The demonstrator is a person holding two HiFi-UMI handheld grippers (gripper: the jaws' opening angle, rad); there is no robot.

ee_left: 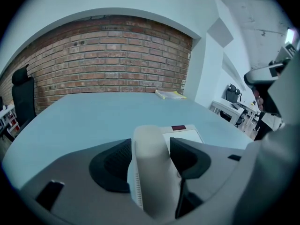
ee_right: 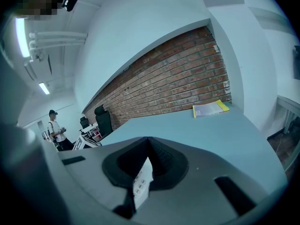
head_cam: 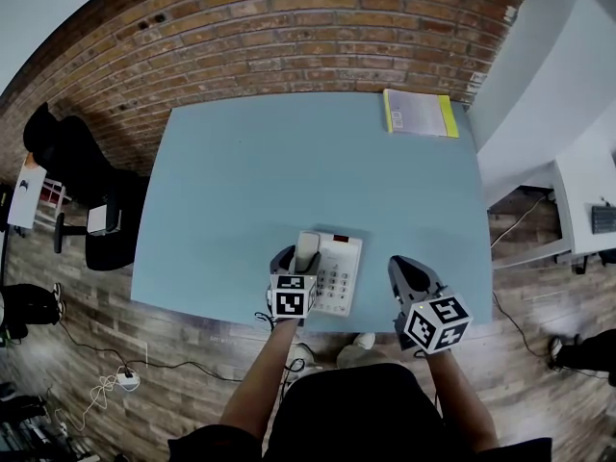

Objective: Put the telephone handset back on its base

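A white telephone base [head_cam: 339, 272] with a keypad sits near the front edge of the blue table [head_cam: 289, 162]. The pale handset [head_cam: 306, 250] lies lengthwise over the base's left side; I cannot tell if it rests there. My left gripper [head_cam: 296, 256] is shut on the handset [ee_left: 151, 163], with a dark pad on each side, and the base [ee_left: 185, 134] shows just beyond. To the right of the base, my right gripper [head_cam: 404, 264] hangs shut and holds nothing. In the right gripper view the jaws [ee_right: 148, 142] meet at the tips, and keypad buttons [ee_right: 140, 184] show below them.
A yellow-edged booklet [head_cam: 420, 113] lies at the table's far right corner, by the brick wall [head_cam: 289, 37]. A black office chair [head_cam: 72, 157] stands left of the table, and a white desk [head_cam: 587, 171] stands to the right. A person [ee_right: 56, 129] stands far off.
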